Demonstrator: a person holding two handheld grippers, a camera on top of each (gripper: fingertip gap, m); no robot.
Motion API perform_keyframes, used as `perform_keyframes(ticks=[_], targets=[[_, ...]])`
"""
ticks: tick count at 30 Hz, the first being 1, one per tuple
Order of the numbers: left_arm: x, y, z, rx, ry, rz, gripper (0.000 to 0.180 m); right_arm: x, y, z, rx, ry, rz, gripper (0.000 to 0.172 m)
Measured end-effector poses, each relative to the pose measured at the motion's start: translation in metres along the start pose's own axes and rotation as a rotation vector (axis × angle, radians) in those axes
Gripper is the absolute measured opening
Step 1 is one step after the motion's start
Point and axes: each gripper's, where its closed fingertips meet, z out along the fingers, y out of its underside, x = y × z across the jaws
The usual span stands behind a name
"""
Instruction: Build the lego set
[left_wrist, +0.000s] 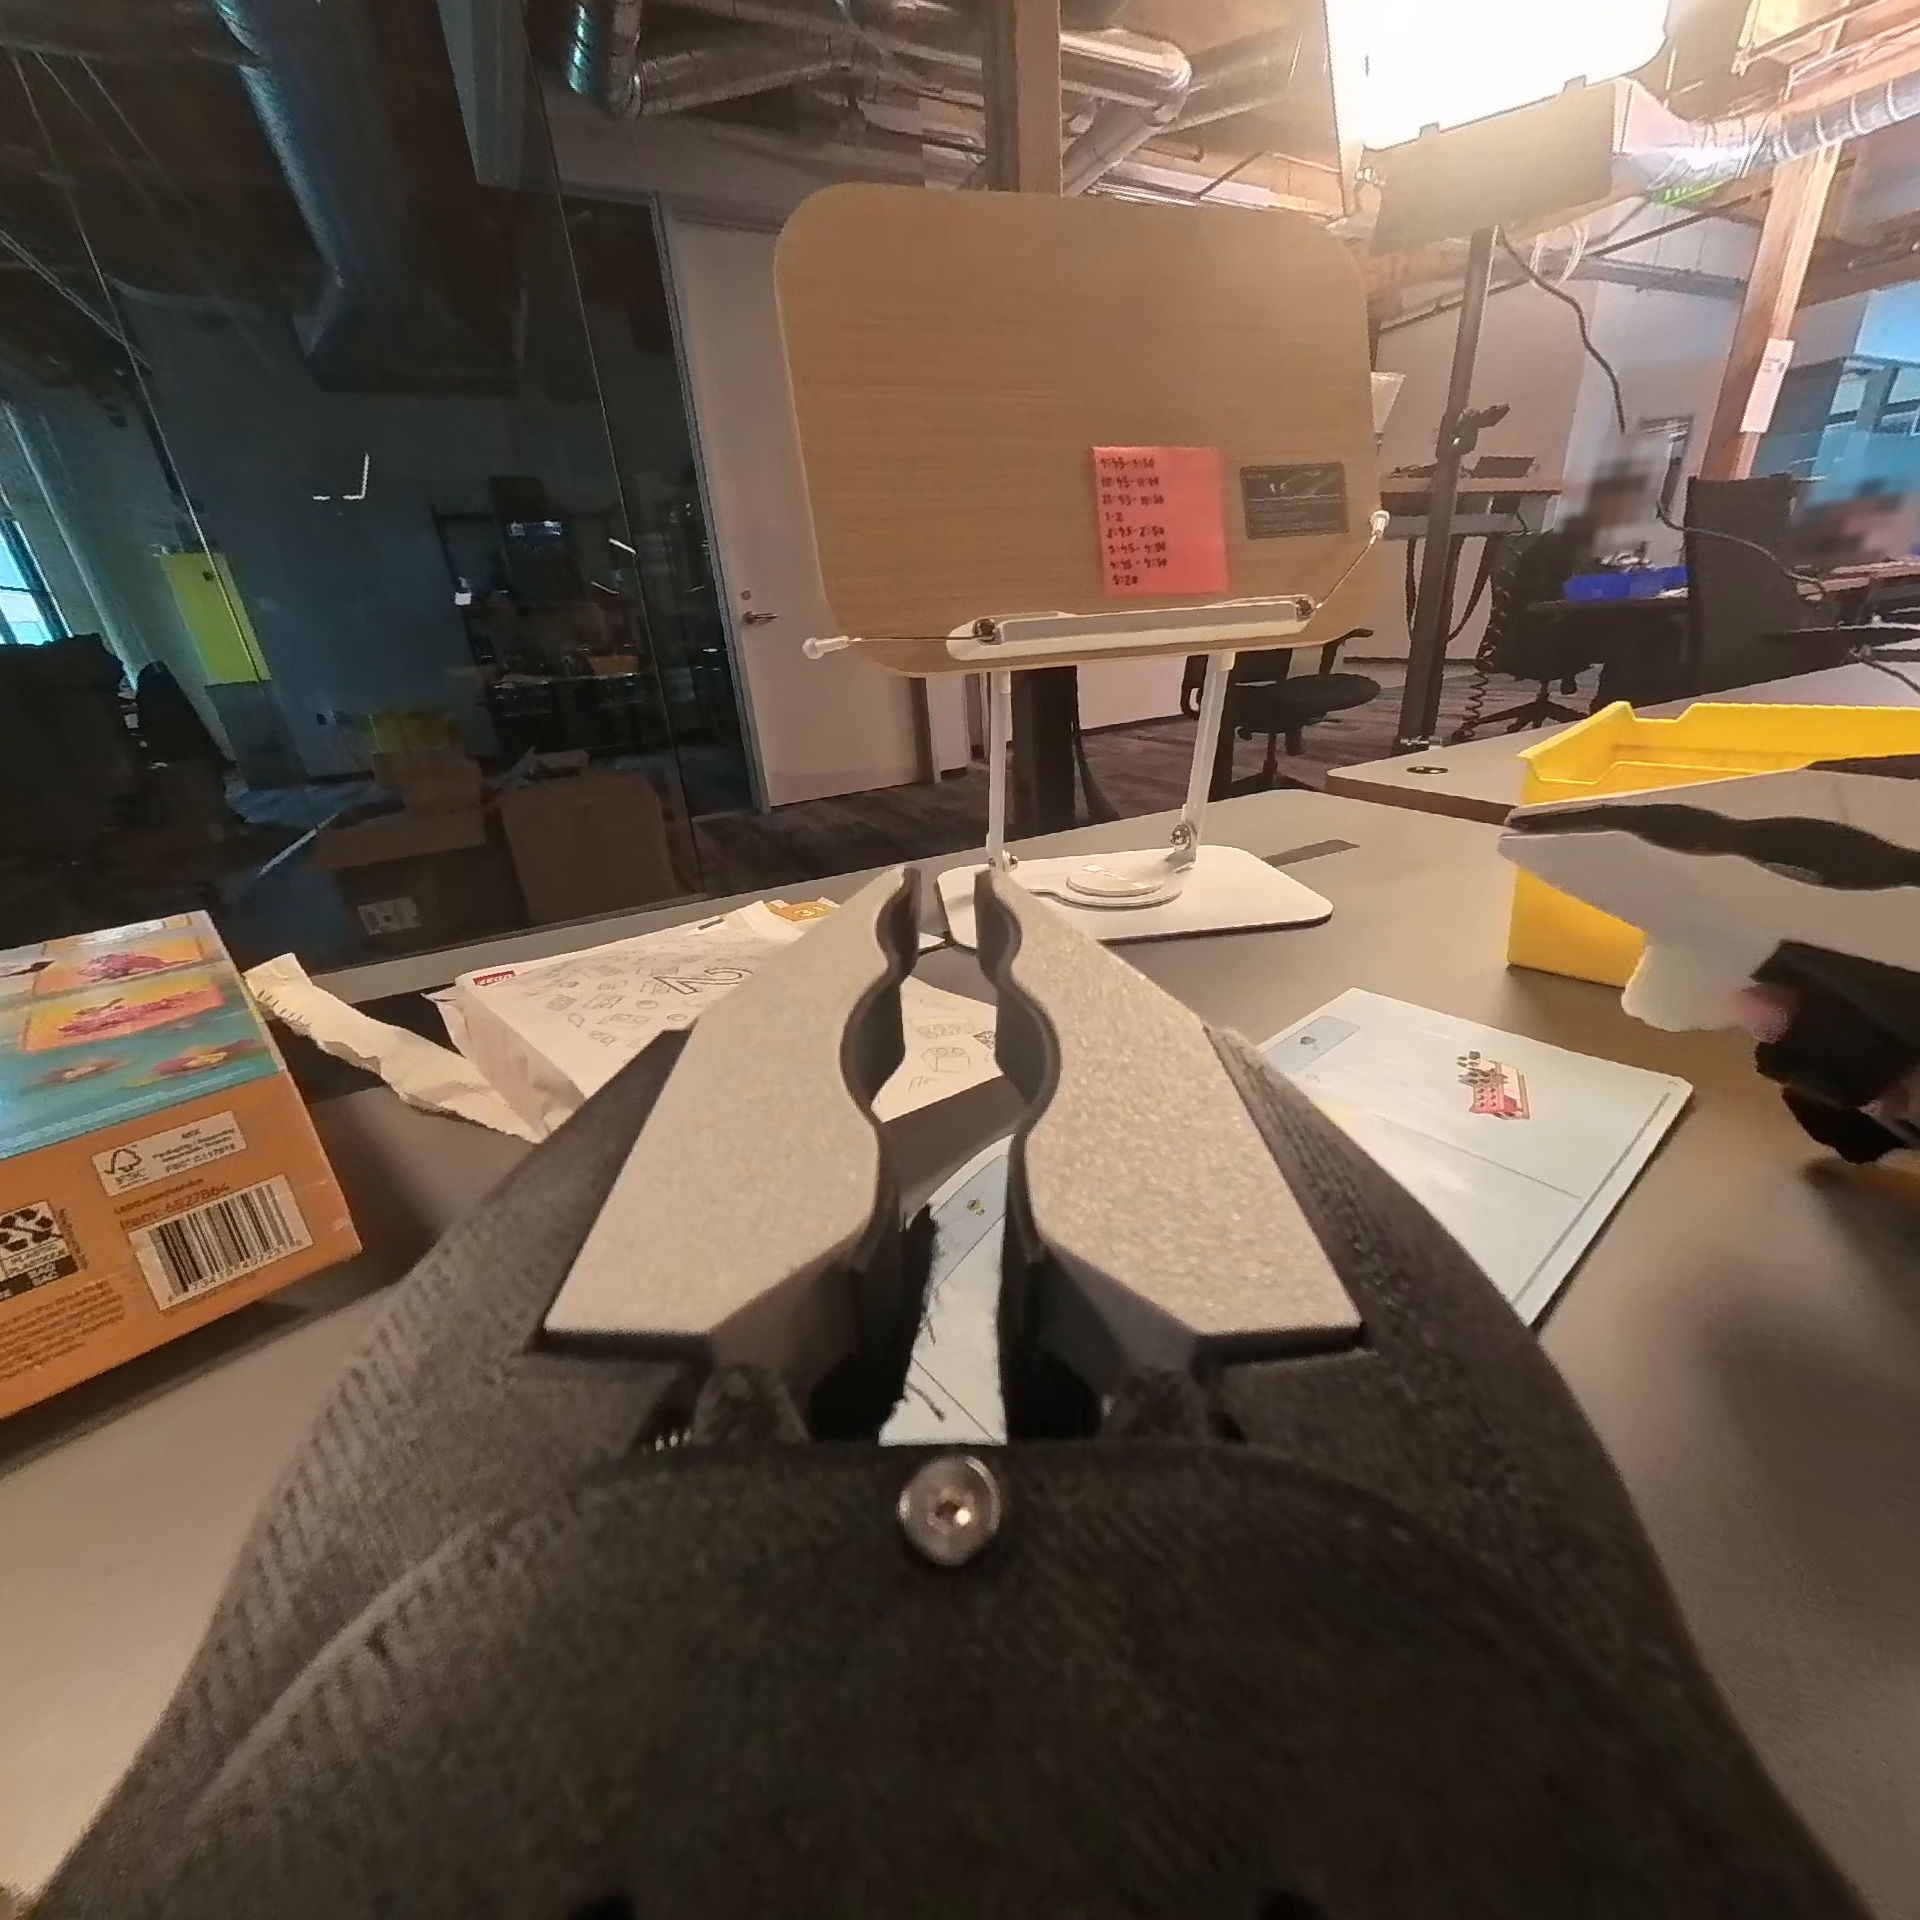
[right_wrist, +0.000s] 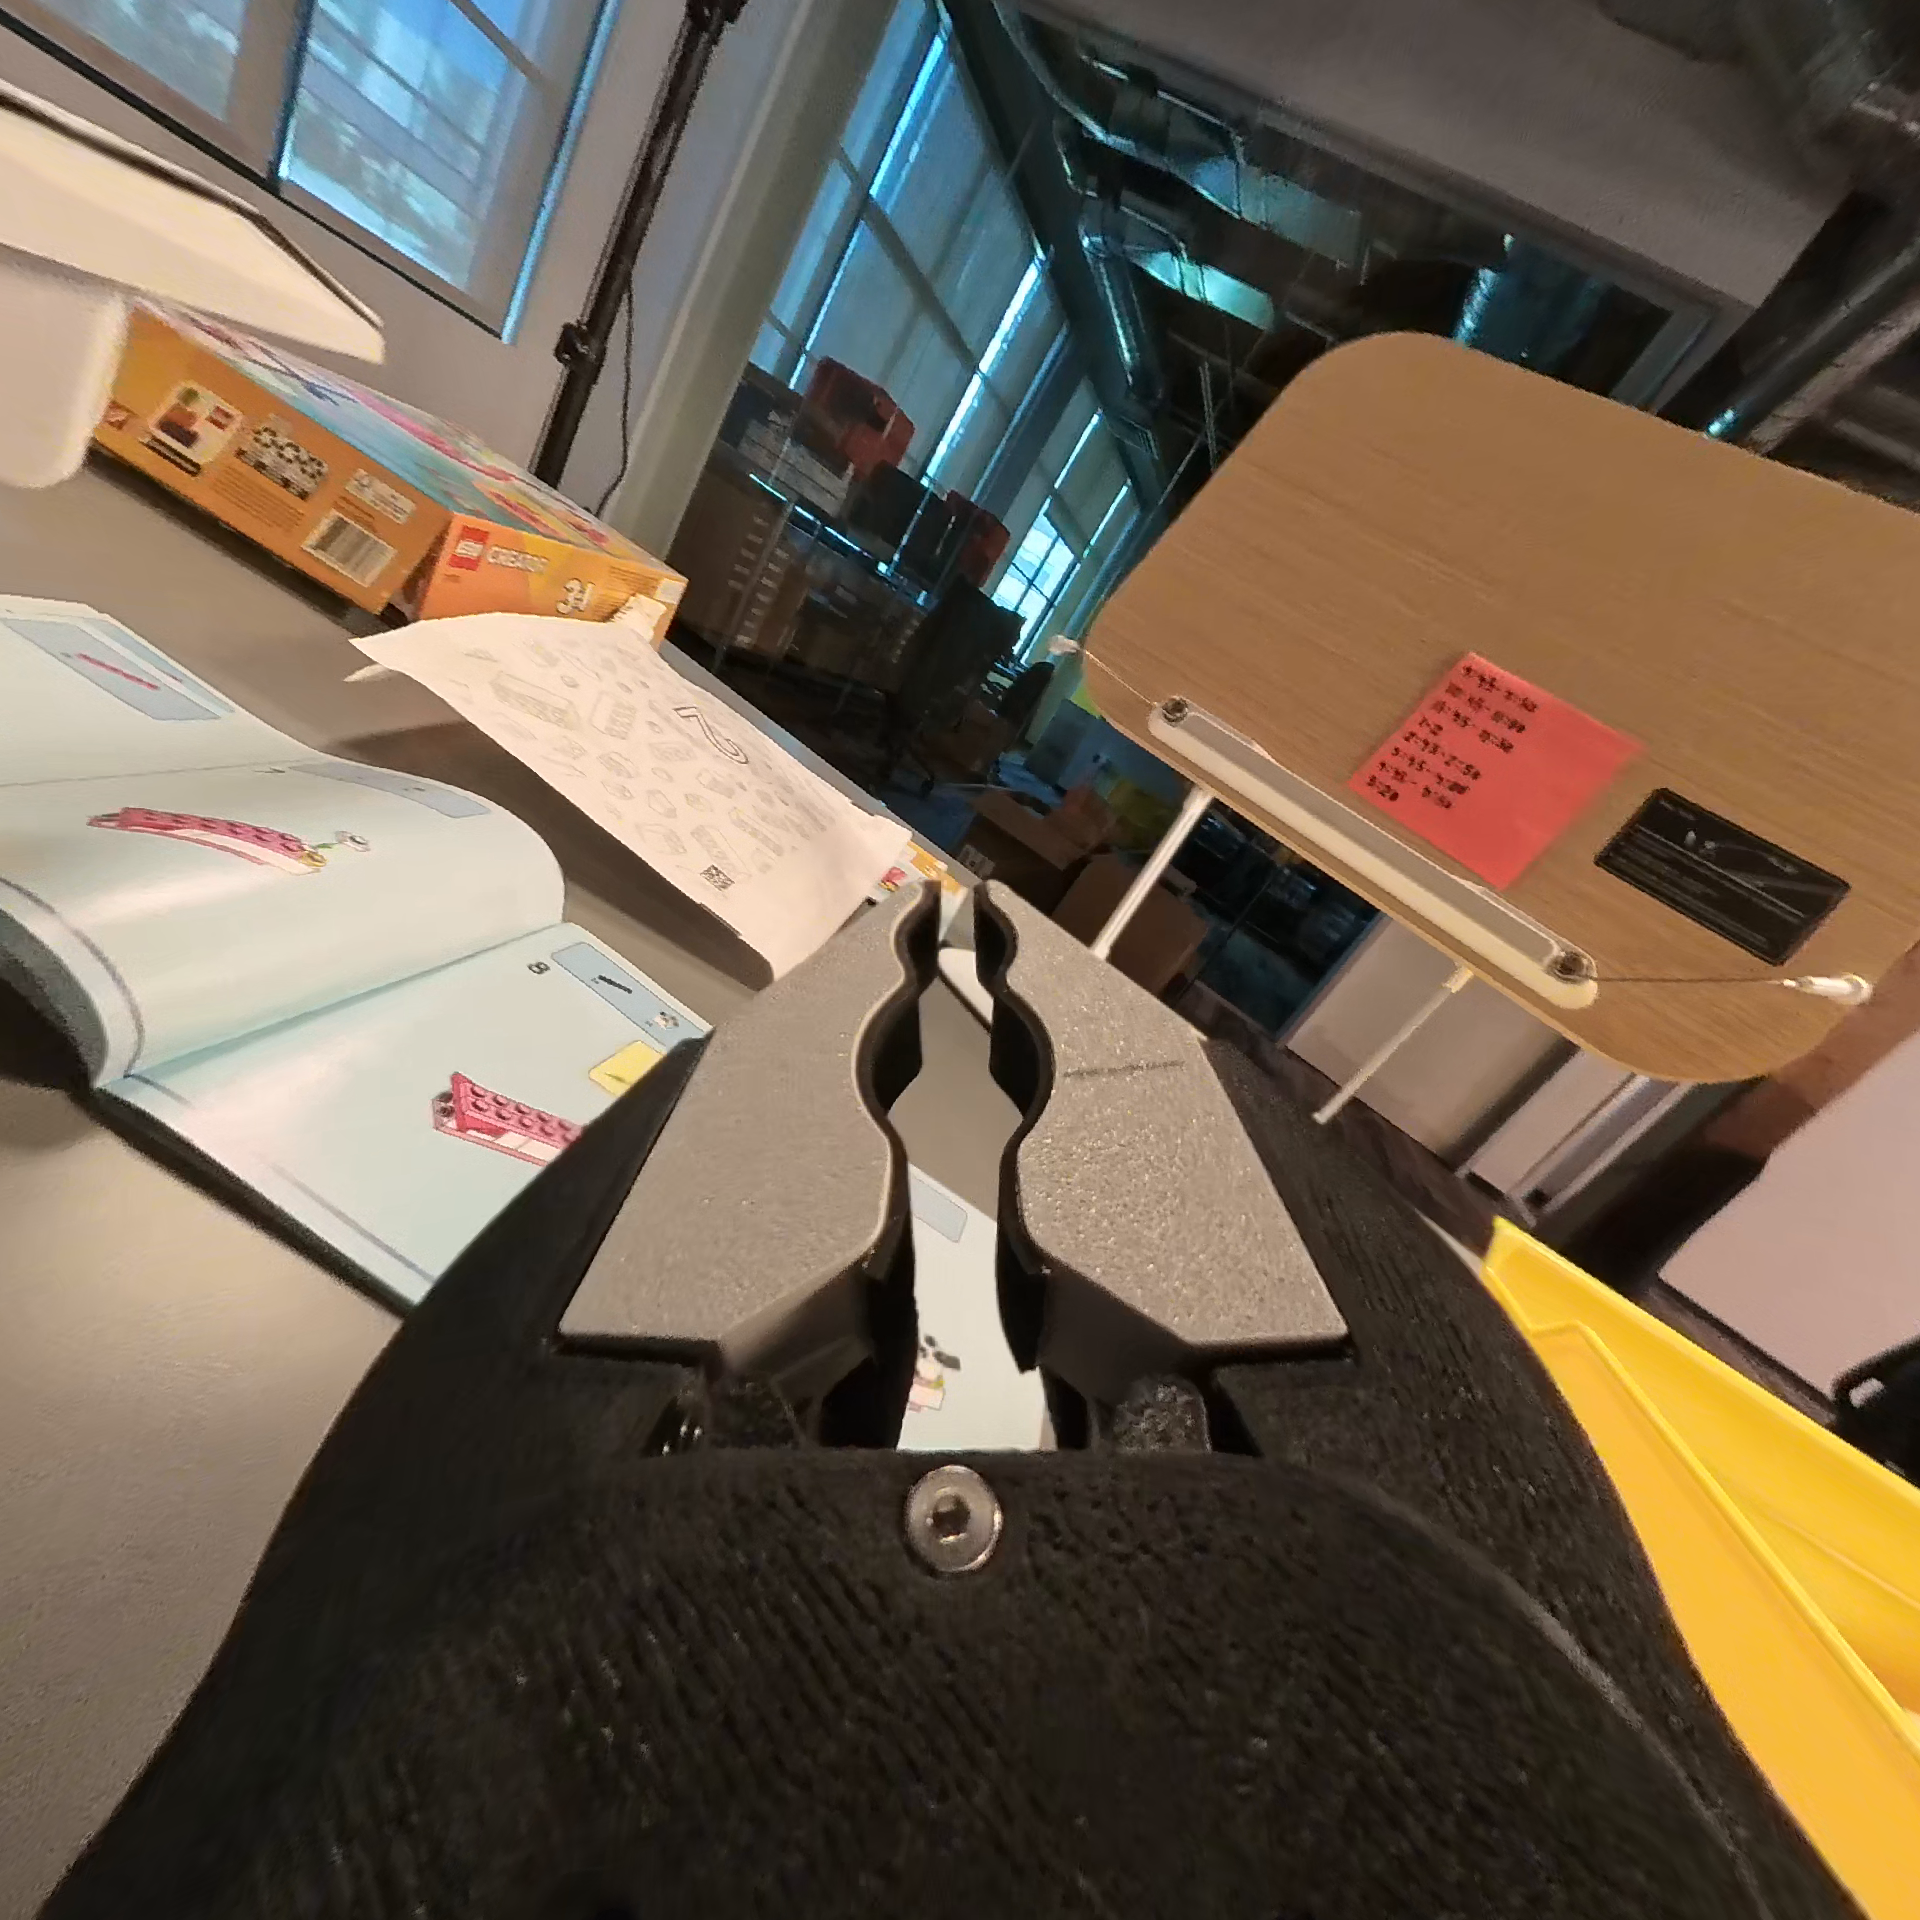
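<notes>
The left gripper (left_wrist: 948, 902) is hovering above the grey table (left_wrist: 1558, 1455), its jaws standing a narrow slit apart with nothing between them. Straight beyond its fingertips the wooden book stand (left_wrist: 1070, 416) is rising on thin white legs from a white base plate (left_wrist: 1226, 883), and a pink sticky note (left_wrist: 1156, 522) and a small black label (left_wrist: 1294, 501) are sitting on its board. Left of the book stand, a crumpled white paper bag printed with line drawings (left_wrist: 582, 997) is lying on the table, and farther left a colourful cardboard box (left_wrist: 135, 1122) is resting near the table's edge. Right of the stand's base an open booklet with pale blue pages (left_wrist: 1475, 1122) is lying flat — and beyond it a yellow bin (left_wrist: 1621, 790) is standing.

The right gripper (right_wrist: 956, 906) is tilting steeply, hanging over the booklet (right_wrist: 260, 935) with the yellow bin (right_wrist: 1714, 1507) close at its right side. Its jaws are likewise a thin slit apart and bare. In the left wrist view it is showing in front of the bin, a gloved hand (left_wrist: 1829, 1060) holding it.
</notes>
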Motion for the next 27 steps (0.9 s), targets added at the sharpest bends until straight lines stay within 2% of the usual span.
perform_keyframes(ticks=[9,12,14,15,19,23,27], targets=[[-0.001,0.007,-0.001,-0.062,0.005,0.026,0.017,-0.016,-0.011,0.005,0.057,-0.056,-0.035,0.009],[0.010,0.022,0.003,-0.173,0.066,0.016,0.036,-0.017,-0.012,0.009,0.070,-0.073,-0.002,0.010],[0.016,0.038,0.005,-0.295,0.101,0.037,0.059,-0.017,-0.012,0.010,0.072,-0.076,0.002,0.010],[0.015,0.045,0.007,-0.350,0.090,0.066,0.067,-0.017,-0.012,0.010,0.070,-0.075,0.000,0.010],[0.012,0.064,0.022,-0.519,0.089,0.222,0.077,-0.019,-0.013,0.010,0.076,-0.086,-0.004,0.009],[0.010,0.083,0.047,-0.687,0.158,0.490,0.074,-0.018,-0.010,0.011,0.060,-0.091,0.018,0.010],[0.015,0.107,0.069,-0.798,0.287,0.662,0.066,-0.015,-0.008,0.012,0.053,-0.080,0.038,0.010]])
